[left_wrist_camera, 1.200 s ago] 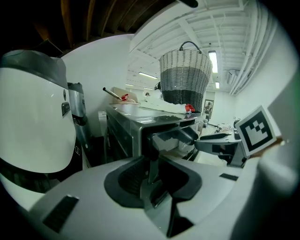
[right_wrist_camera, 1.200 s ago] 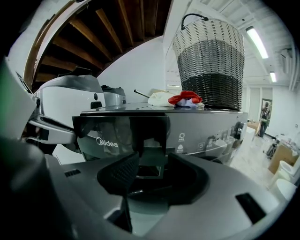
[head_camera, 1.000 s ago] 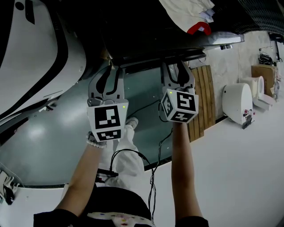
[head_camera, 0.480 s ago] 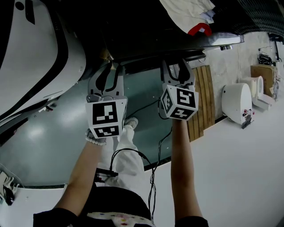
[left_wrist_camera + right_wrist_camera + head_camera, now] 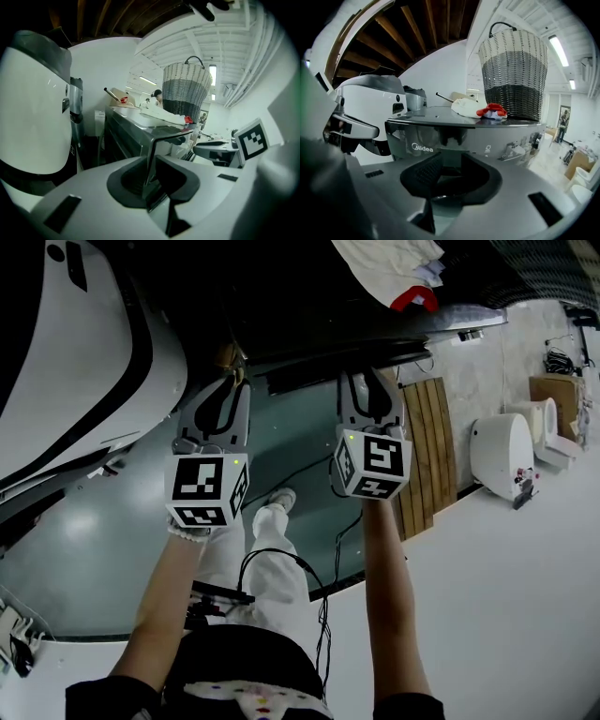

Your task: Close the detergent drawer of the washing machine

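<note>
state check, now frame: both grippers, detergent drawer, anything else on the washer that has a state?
left gripper: jaws apart, washer's corner edge in the gap, contact unclear.
right gripper: jaws apart, empty, facing the front panel.
detergent drawer: cannot tell; front panel looks flush, nothing seen sticking out.
basket: upright on the washer top.
cloth: crumpled, lying beside the basket.

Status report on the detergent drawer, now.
Both open, empty: left gripper, right gripper, up at the washing machine panel. Can't make out the drawer; shut unconfirmed. Nothing in the way.
</note>
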Tool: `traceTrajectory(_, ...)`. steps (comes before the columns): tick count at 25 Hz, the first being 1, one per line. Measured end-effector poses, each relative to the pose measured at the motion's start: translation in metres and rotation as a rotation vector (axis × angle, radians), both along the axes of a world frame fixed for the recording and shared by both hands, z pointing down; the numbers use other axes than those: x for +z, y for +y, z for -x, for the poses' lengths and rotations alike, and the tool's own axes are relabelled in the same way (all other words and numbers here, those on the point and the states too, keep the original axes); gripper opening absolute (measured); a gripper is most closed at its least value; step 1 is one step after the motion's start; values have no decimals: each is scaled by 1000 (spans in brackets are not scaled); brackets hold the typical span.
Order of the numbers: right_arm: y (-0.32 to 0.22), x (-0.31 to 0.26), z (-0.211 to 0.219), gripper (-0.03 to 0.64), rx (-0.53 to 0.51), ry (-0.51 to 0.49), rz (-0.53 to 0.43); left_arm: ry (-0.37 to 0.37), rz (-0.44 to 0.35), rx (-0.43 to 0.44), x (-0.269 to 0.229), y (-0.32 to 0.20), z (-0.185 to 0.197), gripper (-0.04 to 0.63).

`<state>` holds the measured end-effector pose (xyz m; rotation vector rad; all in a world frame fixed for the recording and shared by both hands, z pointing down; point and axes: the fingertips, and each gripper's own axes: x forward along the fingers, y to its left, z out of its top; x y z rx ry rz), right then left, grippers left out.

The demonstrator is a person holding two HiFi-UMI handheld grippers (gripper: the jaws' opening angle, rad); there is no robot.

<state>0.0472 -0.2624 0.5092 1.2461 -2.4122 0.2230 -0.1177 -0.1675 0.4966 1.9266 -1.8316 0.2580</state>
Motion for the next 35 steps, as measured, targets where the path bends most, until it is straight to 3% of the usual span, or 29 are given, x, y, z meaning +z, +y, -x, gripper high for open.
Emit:
traceTrajectory(4, 18, -22, 0, 5, 2, -36, -16, -27, -32, 64, -23, 8, -6, 9)
traceTrajectory(7, 34, -38, 0, 5, -4, -98, 6, -23, -53, 126, -42, 18, -17, 9)
traceTrajectory(12, 59, -69, -13, 5, -10, -45, -42, 45, -83, 220, -76, 33, -42, 9)
traceTrajectory(18, 95, -110, -20, 5, 0, -98, -66, 18, -130, 308, -120, 54, -56, 9)
traceTrajectory(27, 146, -169, -21, 5, -48, -120, -117, 0, -183, 365, -171, 84, -67, 9)
traceTrajectory(35, 180, -201, -35, 5, -8, -154, -112, -40, -231, 409, -205, 99, -76, 9)
